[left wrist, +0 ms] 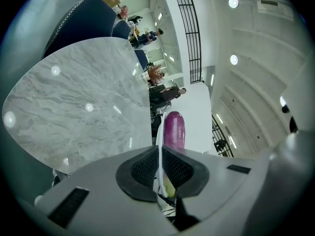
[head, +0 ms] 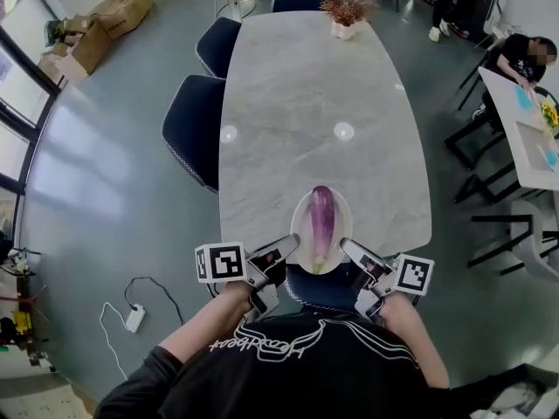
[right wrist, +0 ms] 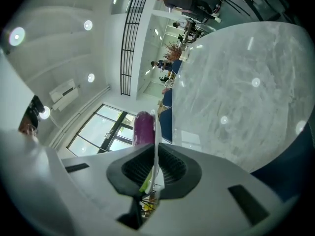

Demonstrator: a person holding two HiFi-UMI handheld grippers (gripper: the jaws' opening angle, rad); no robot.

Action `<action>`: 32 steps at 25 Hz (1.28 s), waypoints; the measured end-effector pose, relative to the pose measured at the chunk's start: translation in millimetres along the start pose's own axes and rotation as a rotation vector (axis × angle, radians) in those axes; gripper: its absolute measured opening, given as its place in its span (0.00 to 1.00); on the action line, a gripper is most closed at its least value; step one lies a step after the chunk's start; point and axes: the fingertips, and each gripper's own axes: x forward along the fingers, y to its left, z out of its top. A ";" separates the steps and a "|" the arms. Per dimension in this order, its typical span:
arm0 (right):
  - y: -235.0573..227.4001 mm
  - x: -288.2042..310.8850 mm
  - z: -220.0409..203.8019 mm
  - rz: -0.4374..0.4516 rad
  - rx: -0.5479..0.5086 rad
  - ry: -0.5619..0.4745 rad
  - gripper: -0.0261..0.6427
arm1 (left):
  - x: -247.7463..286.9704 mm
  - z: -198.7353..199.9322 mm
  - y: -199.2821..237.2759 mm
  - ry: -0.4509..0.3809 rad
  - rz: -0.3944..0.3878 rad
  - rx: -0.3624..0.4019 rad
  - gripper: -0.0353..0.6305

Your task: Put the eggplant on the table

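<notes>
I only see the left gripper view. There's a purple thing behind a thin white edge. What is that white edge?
Observer: It's the rim of a round white plate. The head view shows the whole plate, with the eggplant lying along its middle.
Operator: Is something holding the other side?
Observer: Yes. The right hand-held gripper is shut on the opposite rim.
Operator: Is the plate on the table?
Observer: In the head view it is at the near end of the table, partly past the edge. I cannot tell whether it touches.
</notes>
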 end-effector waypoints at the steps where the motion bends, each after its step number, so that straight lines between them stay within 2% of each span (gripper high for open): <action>1: -2.4 3.3 2.9 0.000 0.002 0.003 0.07 | 1.9 3.4 2.1 -0.001 0.004 -0.001 0.09; 7: -19.5 25.2 19.0 -0.030 -0.023 0.033 0.07 | 12.6 24.5 19.3 -0.011 0.047 0.031 0.09; 24: -52.1 57.5 97.8 -0.095 -0.099 0.041 0.07 | 76.0 86.2 40.0 -0.026 0.082 0.065 0.09; 32: -69.5 73.8 131.1 -0.086 -0.100 0.031 0.07 | 102.1 115.1 50.6 -0.053 0.118 0.084 0.09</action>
